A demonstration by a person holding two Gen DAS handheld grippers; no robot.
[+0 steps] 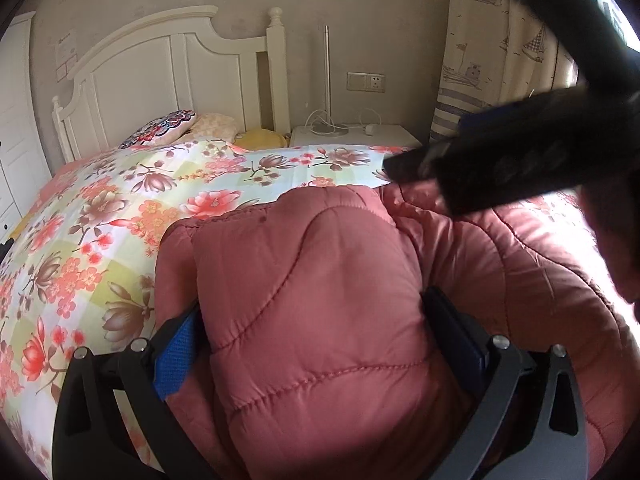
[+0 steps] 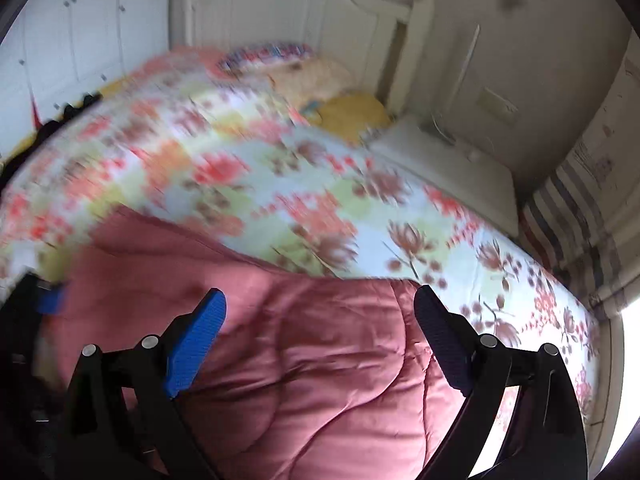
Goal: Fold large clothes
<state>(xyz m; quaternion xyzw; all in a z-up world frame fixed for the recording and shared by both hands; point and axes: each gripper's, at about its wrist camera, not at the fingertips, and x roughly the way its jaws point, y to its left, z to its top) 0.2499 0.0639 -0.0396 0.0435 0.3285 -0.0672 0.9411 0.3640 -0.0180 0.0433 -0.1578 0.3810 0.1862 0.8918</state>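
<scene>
A pink quilted jacket (image 1: 320, 280) lies on the bed, bunched into a thick fold. My left gripper (image 1: 312, 304) is shut on that fold, and the padding bulges up between its blue pads (image 1: 176, 356). In the left wrist view my right gripper (image 1: 404, 168) is a dark blur above the jacket's far right part. In its own view the right gripper (image 2: 320, 300) is open, hanging over the jacket (image 2: 312, 360) with nothing between its fingers. The left gripper's blue pad (image 2: 50, 302) shows at the far left of that view.
A floral bedsheet (image 1: 120, 220) covers the bed. Pillows (image 1: 168, 128) lie by the white headboard (image 1: 172, 68). A white nightstand (image 1: 360, 134) with a lamp stands at the bed's right, next to a curtain (image 1: 492, 60). White wardrobe doors (image 2: 80, 32) stand to the left.
</scene>
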